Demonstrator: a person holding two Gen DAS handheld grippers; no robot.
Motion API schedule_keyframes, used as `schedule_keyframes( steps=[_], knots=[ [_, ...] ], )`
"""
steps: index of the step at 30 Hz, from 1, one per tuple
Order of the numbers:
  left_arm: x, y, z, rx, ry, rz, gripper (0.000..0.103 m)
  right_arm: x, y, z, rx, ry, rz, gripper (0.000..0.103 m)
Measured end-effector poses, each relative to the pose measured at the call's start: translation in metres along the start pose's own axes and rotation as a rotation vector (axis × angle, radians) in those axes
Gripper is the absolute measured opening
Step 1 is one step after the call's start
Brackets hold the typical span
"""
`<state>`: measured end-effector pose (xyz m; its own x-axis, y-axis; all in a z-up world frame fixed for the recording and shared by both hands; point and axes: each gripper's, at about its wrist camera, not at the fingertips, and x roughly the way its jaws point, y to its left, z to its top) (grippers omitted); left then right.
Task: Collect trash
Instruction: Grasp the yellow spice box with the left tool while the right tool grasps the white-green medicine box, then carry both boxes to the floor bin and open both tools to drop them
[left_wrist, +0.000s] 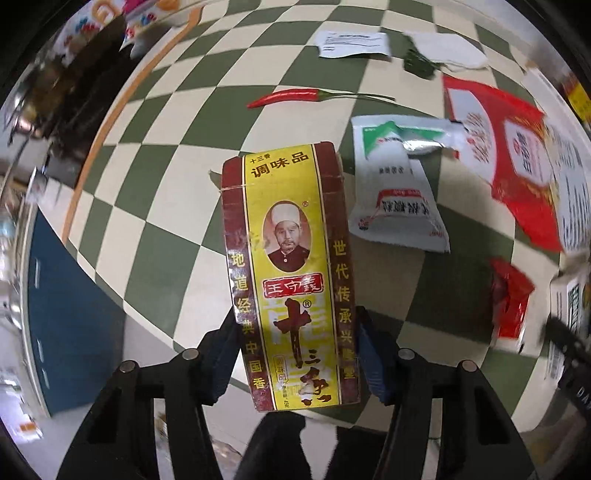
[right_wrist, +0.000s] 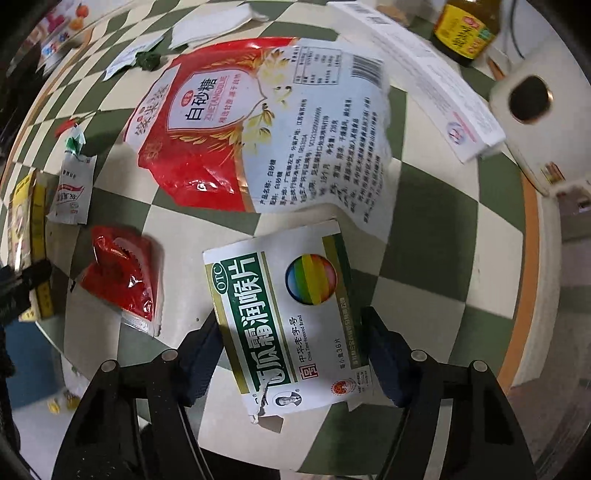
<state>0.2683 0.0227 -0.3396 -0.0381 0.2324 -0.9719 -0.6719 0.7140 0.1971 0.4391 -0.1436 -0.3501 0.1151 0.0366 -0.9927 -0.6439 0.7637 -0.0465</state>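
Observation:
A yellow and dark red spice box (left_wrist: 291, 258) stands lengthwise between the fingers of my left gripper (left_wrist: 295, 325), whose pads press on its two long sides; the gripper is shut on it above the checkered table (left_wrist: 155, 206). A white and green medicine box (right_wrist: 284, 314) with a rainbow circle lies between the fingers of my right gripper (right_wrist: 291, 321), which points straight down and grips its sides. More trash lies around: a red and white sugar bag (right_wrist: 207, 122), a small red sachet (right_wrist: 122, 280), a white sachet (left_wrist: 395, 192), a red chili (left_wrist: 288, 96) and a printed slip (left_wrist: 354, 44).
A white tissue (left_wrist: 447, 51) and a green clump (left_wrist: 417, 64) lie at the far side. A long white carton (right_wrist: 424, 77), a dark bottle (right_wrist: 465, 29) and a white appliance (right_wrist: 528, 110) stand at the right. The table's orange rim (right_wrist: 532, 258) runs close by on the right.

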Motion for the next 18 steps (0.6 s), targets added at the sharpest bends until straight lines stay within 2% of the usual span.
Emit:
schedule_keyframes(
  steps=[4, 8, 18],
  knots=[
    [0.003, -0.017, -0.006, 0.015, -0.002, -0.019, 0.055, 0.009, 0.005, -0.031, 0.039, 0.011, 0.009, 0.073],
    [0.008, -0.015, 0.013, 0.015, 0.008, -0.041, 0.055, 0.017, 0.011, -0.056, 0.072, 0.023, 0.008, 0.074],
    [0.010, -0.013, 0.008, -0.007, -0.002, -0.066, 0.055, 0.022, 0.007, -0.053, 0.072, 0.035, 0.012, 0.074]
  ],
)
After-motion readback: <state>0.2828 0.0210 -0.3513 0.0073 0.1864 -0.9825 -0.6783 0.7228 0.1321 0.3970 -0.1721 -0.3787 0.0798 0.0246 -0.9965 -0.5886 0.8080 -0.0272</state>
